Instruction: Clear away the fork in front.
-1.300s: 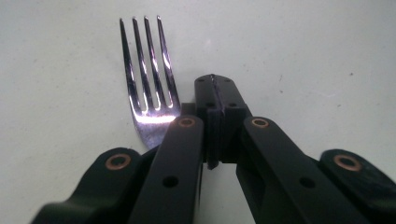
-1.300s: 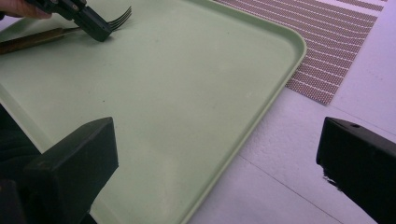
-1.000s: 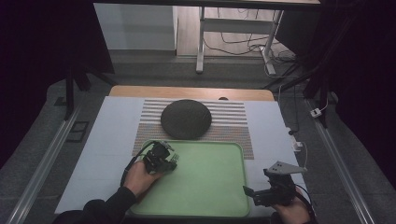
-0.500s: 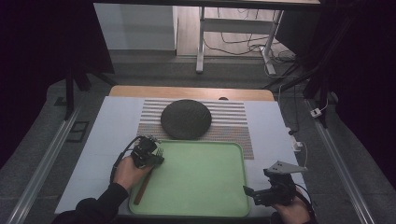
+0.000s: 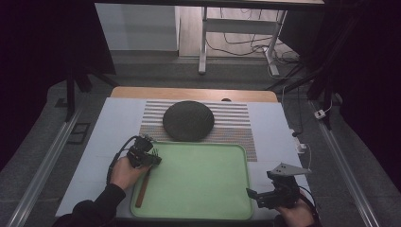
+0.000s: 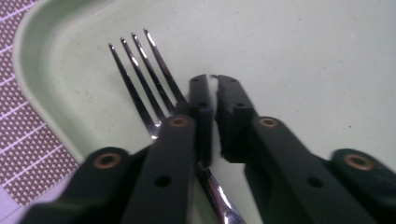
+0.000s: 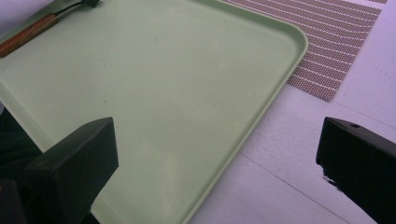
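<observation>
Green plastic forms the tray (image 5: 198, 189) on the bench (image 5: 108, 137), nearest the person. In it, along its left side, lies a fork (image 6: 140, 79) with a wooden handle. The left gripper (image 6: 210, 84) has its jaws almost together over the fork's neck. The right gripper (image 5: 257, 196), jaws wide apart, hovers at the tray's near right corner. Farther off, a dark round plate (image 5: 188, 120) rests on a striped mat (image 5: 231, 125). No writing can be read.

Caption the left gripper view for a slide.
Left gripper, jaws nearly closed, over a fork lying in the green tray.
</observation>
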The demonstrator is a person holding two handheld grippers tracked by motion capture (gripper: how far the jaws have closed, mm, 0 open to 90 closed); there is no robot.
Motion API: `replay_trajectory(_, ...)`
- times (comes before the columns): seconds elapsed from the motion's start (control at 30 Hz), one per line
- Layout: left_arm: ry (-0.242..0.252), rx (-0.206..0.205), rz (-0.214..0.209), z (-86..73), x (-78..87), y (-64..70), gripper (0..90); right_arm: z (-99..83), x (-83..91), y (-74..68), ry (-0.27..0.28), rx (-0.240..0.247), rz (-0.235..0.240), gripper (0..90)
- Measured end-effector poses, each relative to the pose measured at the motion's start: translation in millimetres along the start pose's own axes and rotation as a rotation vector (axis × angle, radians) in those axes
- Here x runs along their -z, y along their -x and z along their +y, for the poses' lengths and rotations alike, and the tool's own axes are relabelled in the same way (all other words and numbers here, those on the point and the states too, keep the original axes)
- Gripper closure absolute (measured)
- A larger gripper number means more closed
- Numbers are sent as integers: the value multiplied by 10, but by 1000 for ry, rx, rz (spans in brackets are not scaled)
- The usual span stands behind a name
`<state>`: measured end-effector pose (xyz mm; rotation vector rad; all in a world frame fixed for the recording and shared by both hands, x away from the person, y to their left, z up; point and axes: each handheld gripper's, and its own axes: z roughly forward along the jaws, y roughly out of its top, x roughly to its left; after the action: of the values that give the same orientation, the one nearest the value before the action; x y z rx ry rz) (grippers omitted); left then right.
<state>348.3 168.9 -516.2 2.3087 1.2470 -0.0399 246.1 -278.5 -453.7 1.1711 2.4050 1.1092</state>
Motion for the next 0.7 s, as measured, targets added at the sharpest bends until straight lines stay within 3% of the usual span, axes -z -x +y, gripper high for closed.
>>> replay_trajectory(0.1, 11, -26, 6, 3, 21, 15, 763, 0, 0, 2, 0, -1, 1, 0)
replay_trajectory(0.3, 56, -29, -9, -17, 106, 17, 610, 1, -2, 7, -2, -4, 4, 0)
replay_trajectory(0.33, 63, -29, -13, -24, 122, 18, 546, 1, -2, 7, -2, -4, 4, 0)
replay_trajectory(0.43, 88, -38, -37, -52, 179, 20, 469, 2, -2, 6, -2, -4, 4, 0)
replay_trajectory(0.5, 104, -49, -72, -73, 212, 15, 324, 1, -3, 4, 0, -4, 6, 0)
replay_trajectory(0.6, 123, -59, -110, -116, 280, 23, 260, 1, -4, 4, 0, -4, 4, 0)
replay_trajectory(0.7, 140, -58, -115, -162, 370, 63, 196, 3, -5, 1, -1, -6, 5, 0)
